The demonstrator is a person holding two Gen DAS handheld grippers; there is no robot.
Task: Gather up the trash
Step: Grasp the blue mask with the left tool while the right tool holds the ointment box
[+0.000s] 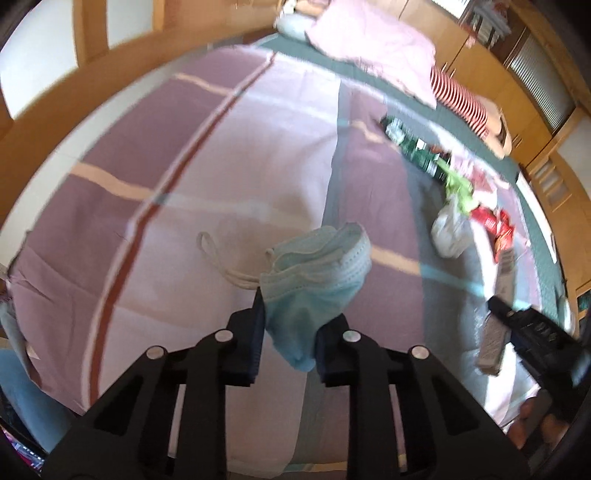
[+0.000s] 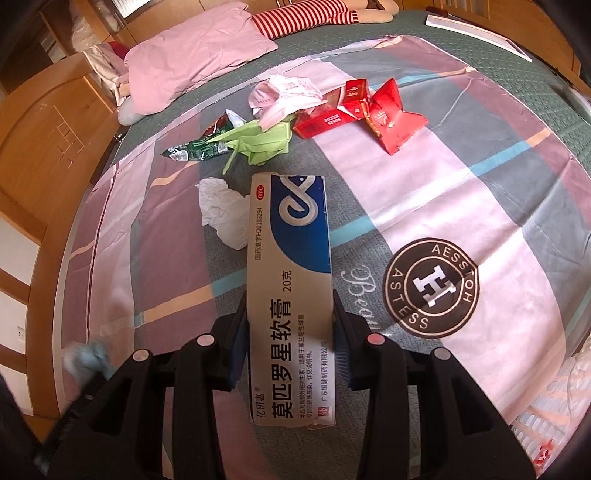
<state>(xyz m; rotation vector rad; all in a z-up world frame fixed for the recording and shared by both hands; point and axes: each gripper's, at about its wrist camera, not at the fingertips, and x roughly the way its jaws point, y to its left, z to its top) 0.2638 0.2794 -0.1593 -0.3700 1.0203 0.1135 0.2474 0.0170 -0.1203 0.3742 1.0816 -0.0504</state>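
A light blue face mask [image 1: 321, 258] hangs bunched between the pads of my left gripper [image 1: 295, 314], which is shut on it; its white ear loops [image 1: 221, 262] trail over the bedsheet. My right gripper [image 2: 290, 299] is shut on a long blue-and-grey ointment box [image 2: 291, 240], held lengthwise above the bed. More trash lies beyond the box: a white crumpled tissue [image 2: 225, 210], green paper [image 2: 258, 142], a dark green wrapper [image 2: 192, 149], a pink wrapper [image 2: 284, 96], red cigarette packs [image 2: 332, 110] and a red snack wrapper [image 2: 391, 118].
Everything lies on a bed with a pink, purple and grey checked sheet [image 2: 443, 177]. A pink pillow [image 2: 192, 55] and a red-striped soft toy [image 2: 306, 18] lie at the head. A curved wooden bed frame [image 2: 48, 166] runs along the left edge.
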